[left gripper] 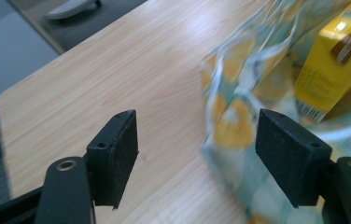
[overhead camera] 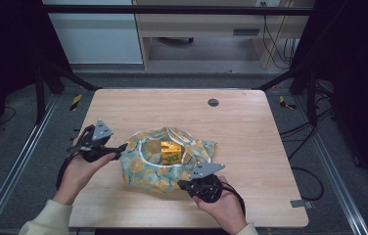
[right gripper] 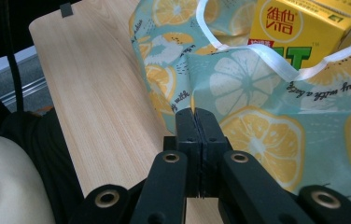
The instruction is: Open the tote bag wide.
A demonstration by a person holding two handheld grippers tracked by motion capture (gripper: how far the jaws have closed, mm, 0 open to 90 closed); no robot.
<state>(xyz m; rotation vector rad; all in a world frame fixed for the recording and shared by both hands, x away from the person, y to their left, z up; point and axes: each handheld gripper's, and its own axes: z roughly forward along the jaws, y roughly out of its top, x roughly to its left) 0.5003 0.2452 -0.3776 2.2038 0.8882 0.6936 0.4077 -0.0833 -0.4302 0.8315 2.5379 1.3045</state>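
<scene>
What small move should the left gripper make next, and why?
Probably close the left gripper on the lemon-print bag: its jaws stand open around the bag's edge, while the right gripper already pinches the fabric beside the yellow drink carton.

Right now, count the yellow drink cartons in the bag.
1. A yellow carton stands inside the open lemon-print bag at the table's middle. The high view hints at more yellow beside it, so another may be hidden by the fabric.
</scene>
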